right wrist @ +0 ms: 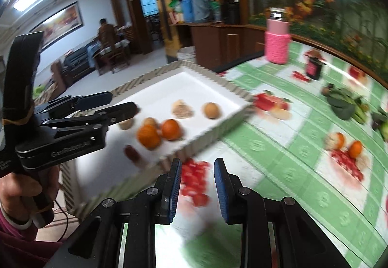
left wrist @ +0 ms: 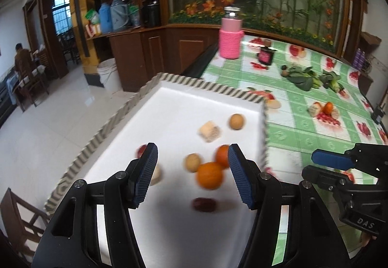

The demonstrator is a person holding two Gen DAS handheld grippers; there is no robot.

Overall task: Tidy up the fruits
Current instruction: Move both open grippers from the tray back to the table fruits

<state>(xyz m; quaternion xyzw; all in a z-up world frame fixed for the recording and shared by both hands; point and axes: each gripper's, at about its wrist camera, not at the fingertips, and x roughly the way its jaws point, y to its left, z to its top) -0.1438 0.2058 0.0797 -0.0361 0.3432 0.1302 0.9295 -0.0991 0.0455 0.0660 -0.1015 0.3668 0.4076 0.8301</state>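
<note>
A white tray (left wrist: 169, 108) with a striped rim holds two oranges (left wrist: 209, 175), two tan round fruits (left wrist: 236, 121), a beige block (left wrist: 210, 132), a dark red date (left wrist: 203, 205) and a red fruit at the left. My left gripper (left wrist: 192, 175) is open and empty above the tray, its jaws either side of the oranges. My right gripper (right wrist: 197, 191) is open and empty over the tablecloth beside the tray (right wrist: 169, 88). One small orange (right wrist: 355, 149) lies on the cloth at the right; it also shows in the left wrist view (left wrist: 329, 108).
A pink bottle (left wrist: 230, 35), a dark jar (left wrist: 265, 54) and leafy greens (left wrist: 305, 77) stand on the green checked tablecloth (left wrist: 291, 127). The tray overhangs the table's left edge above the floor. A wooden chair (left wrist: 17, 217) is at the lower left.
</note>
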